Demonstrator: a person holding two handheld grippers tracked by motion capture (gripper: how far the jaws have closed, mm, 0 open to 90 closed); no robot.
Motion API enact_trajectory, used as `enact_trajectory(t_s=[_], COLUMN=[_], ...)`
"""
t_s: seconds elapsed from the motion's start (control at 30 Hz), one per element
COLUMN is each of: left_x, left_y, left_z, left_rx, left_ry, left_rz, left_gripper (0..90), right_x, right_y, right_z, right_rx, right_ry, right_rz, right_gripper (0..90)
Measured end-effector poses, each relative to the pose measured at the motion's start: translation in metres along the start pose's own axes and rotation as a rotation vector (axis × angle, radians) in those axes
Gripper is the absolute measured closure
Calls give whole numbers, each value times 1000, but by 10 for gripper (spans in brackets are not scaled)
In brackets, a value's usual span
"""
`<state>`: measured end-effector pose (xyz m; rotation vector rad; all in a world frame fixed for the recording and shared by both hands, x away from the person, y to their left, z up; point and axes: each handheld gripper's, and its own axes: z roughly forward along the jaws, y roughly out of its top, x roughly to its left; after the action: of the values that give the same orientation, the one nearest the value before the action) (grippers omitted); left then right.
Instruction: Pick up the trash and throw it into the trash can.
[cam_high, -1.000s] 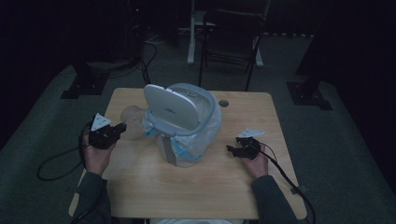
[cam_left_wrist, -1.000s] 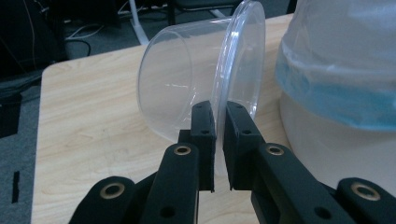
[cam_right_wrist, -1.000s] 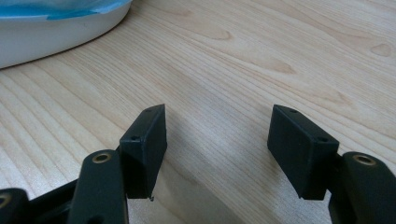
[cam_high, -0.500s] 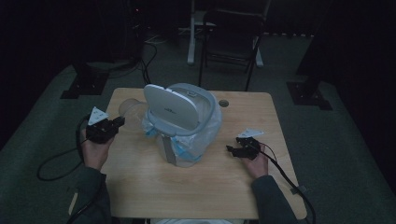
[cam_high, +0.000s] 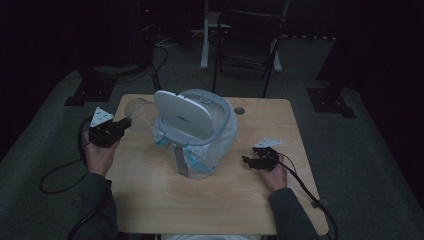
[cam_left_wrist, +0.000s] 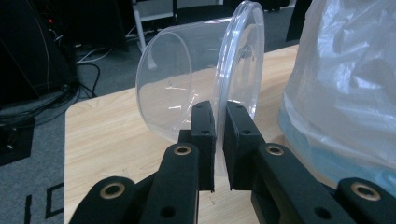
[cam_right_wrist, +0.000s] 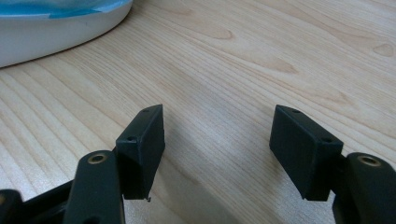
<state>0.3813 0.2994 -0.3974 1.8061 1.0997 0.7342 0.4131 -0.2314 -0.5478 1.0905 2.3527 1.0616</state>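
So right now I've got the left gripper (cam_left_wrist: 215, 135) pinched tight on the rim of a clear plastic cup (cam_left_wrist: 196, 79). The cup is tipped on its side, off the table (cam_high: 150, 200), hanging over the table's left side, just beside the trash bin (cam_high: 195, 135) with the plastic bag liner (cam_left_wrist: 345, 84). The bin's lid (cam_high: 182, 117) stands flipped up, so the mouth is open. My guess at the step: I'm carrying the cup over to dump it in the bin. Next move calls for lifting it higher than the bin's rim, swinging right past that raised lid, then letting go over the opening without snagging the liner.

The right gripper (cam_right_wrist: 217, 149) sits low over bare wood on the right of the bin, jaws spread wide with nothing between them.

Count: one cup, one bin, one liner, two grippers, one table. A folding chair (cam_high: 250, 35) stands behind it.
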Motion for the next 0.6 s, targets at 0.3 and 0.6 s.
enact_trajectory(t_s=[0.3, 0.6], left_x=[4, 5], left_y=[7, 17], left_z=[-1, -1], left_rx=[-10, -22], left_ry=[-5, -9], left_rz=[-4, 1], left_gripper=[842, 842], right_x=[0, 0], right_y=[0, 0], right_z=[0, 0], right_rx=[-1, -1], right_ry=[1, 0], right_rz=[2, 2], right_gripper=[346, 346])
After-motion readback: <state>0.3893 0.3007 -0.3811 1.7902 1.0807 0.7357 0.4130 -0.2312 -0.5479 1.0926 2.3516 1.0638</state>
